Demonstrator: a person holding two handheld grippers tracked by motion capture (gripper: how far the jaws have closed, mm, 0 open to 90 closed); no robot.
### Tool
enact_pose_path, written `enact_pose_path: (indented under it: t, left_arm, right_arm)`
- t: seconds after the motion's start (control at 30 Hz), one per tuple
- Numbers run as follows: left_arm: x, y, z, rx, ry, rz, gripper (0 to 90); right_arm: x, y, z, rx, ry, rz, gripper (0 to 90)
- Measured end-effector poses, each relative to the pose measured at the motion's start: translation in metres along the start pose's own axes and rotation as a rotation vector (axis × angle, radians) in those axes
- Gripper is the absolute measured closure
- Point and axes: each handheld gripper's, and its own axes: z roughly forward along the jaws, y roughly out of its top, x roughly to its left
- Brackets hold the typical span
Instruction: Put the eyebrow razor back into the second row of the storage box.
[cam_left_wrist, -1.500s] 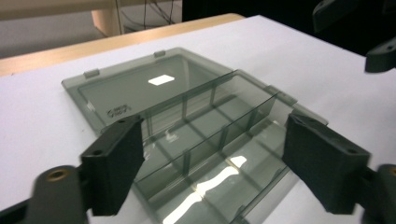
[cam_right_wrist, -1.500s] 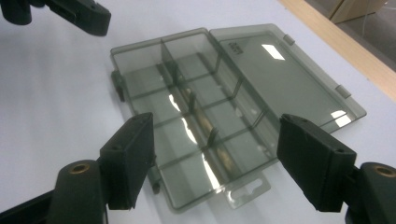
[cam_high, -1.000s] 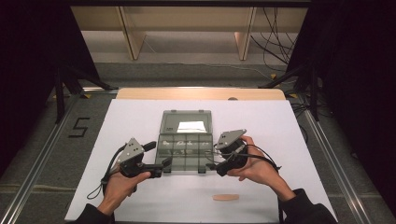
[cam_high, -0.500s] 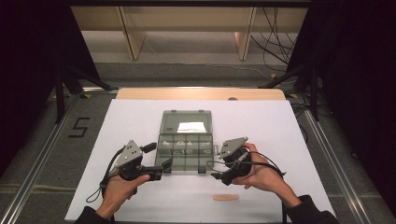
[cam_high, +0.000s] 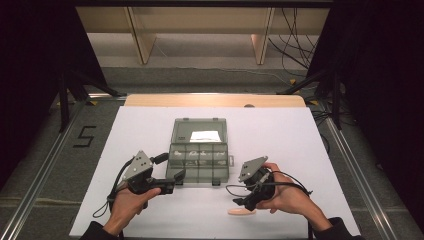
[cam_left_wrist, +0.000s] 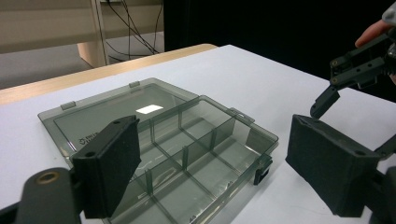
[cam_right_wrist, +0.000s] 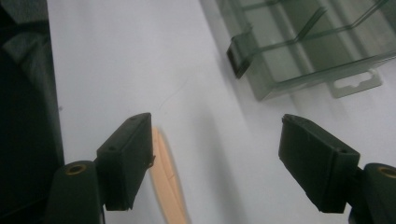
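An open, empty plastic box (cam_high: 199, 156) lies mid-table, and a small peach-coloured piece (cam_high: 241, 212) lies on the table near its front. The right gripper (cam_right_wrist: 217, 163) is held spread just above that piece, apparently for a pickup; the left gripper (cam_left_wrist: 212, 170) is spread too, at the box's front corner. Lowering and closing would be needed next.

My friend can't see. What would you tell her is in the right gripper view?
Two open black tool jaws point down at a white table. A flat peach-coloured piece lies by the left jaw, and the corner of a clear grey box with dividers sits at top right.
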Motion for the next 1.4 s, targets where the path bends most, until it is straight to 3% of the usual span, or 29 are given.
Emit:
enact_pose_path:
  t: [0.1,0.3,0.67,0.83,1.0,1.37,1.4]
  left_arm:
    - [0.000,0.000,-0.001,-0.001,-0.004,0.009,16.7]
    - [0.000,0.000,-0.002,-0.001,0.000,0.012,16.7]
    - [-0.001,0.000,-0.002,-0.003,-0.003,0.013,16.7]
    - [-0.001,-0.001,-0.001,-0.003,-0.005,0.015,16.7]
    - [-0.001,-0.001,-0.001,0.005,-0.003,0.018,16.8]
    - [0.000,-0.002,-0.001,0.011,-0.003,0.020,17.3]
    - [0.000,-0.002,-0.001,0.011,-0.003,0.020,17.3]
  right_arm:
    - [0.004,-0.002,0.003,0.036,0.002,-0.030,27.0]
    - [0.008,-0.004,0.005,0.085,0.019,-0.043,28.6]
    - [0.013,-0.007,0.015,0.205,0.040,-0.081,38.6]
    - [0.015,-0.008,0.020,0.215,0.060,-0.087,41.6]
    - [0.021,-0.007,0.030,0.266,0.086,-0.129,46.7]
    - [0.022,-0.005,0.040,0.333,0.102,-0.124,58.7]
    - [0.021,-0.004,0.040,0.331,0.105,-0.141,59.0]
